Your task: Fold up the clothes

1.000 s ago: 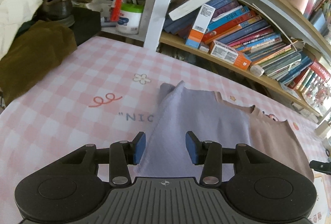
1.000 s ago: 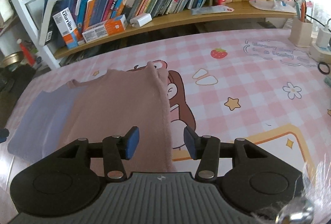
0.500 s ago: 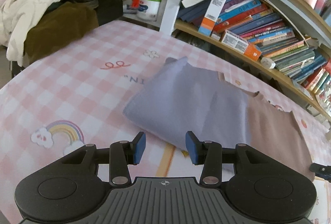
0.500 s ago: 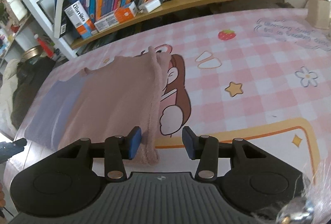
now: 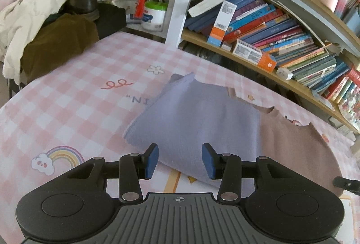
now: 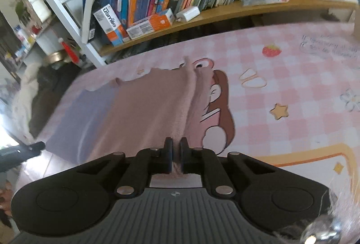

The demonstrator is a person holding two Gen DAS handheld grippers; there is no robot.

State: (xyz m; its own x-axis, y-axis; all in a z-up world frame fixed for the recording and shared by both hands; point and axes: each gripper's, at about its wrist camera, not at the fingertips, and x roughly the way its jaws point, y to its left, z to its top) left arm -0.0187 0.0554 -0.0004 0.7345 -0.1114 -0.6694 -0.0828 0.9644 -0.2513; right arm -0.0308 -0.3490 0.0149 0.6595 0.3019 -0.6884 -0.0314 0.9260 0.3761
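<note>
Right wrist: right hand-held gripper pinches garment edge.

Lilac-and-tan garment on pink-checked tablecloth.

L tool jaws apart; R tool clamped.

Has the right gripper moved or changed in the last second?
Yes. The right gripper was open beside the pink garment; its jaws are now shut on the garment's near right edge. Against the bear print, it has shifted slightly left.
</note>
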